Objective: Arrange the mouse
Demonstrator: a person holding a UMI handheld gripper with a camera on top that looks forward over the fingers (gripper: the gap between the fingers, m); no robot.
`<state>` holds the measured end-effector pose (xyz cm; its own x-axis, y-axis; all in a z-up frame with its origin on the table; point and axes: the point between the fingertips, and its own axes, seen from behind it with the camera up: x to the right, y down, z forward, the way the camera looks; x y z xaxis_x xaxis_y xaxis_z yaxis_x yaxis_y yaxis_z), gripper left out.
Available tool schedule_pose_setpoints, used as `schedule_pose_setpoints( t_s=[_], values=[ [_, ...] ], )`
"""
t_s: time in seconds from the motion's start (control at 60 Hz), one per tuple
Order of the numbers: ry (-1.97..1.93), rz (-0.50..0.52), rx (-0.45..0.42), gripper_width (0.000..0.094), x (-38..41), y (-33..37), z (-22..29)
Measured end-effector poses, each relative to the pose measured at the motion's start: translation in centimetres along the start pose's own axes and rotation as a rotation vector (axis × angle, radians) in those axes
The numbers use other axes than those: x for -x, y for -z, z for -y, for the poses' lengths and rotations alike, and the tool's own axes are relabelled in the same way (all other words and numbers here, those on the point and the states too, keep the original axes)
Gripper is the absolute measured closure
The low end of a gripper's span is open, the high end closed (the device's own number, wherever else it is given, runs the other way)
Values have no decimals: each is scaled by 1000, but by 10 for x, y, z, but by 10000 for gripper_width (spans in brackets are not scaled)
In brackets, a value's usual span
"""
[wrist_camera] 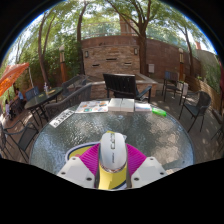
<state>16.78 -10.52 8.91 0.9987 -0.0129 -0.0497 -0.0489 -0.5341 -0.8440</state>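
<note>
A white and grey computer mouse (pixel 113 151) with a yellow underside sits between my two fingers, its nose pointing away from me over a round glass table (pixel 60 140). Both pink pads (pixel 84 158) press against its sides, so my gripper (pixel 112 170) is shut on the mouse and holds it just above the table's near edge.
At the far side of the table lie a laptop (pixel 125 87), papers (pixel 92 106), a white book (pixel 121 104), a keyboard (pixel 62 117) and a green object (pixel 159 112). Metal chairs (pixel 195 105) stand around. A brick wall (pixel 115 55) and trees are beyond.
</note>
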Motion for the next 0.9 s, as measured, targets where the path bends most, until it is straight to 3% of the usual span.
schedule_pose_setpoints(
  t_s=[0.033,0.117,0.25,0.333,0.383,0.45,0.567,0.9],
  values=[
    [8,4,25,577,15,-10,-33],
    [9,-5,70,567,25,-27,-57],
    [6,2,117,409,41,-38,-85],
    [33,-19,119,63,42,-27,-80],
    [45,-26,100,104,46,-8,-66],
    [67,-37,82,65,47,20,-42],
    [89,-54,67,82,59,81,-14],
    [100,-123,32,75,76,190,7]
  ],
)
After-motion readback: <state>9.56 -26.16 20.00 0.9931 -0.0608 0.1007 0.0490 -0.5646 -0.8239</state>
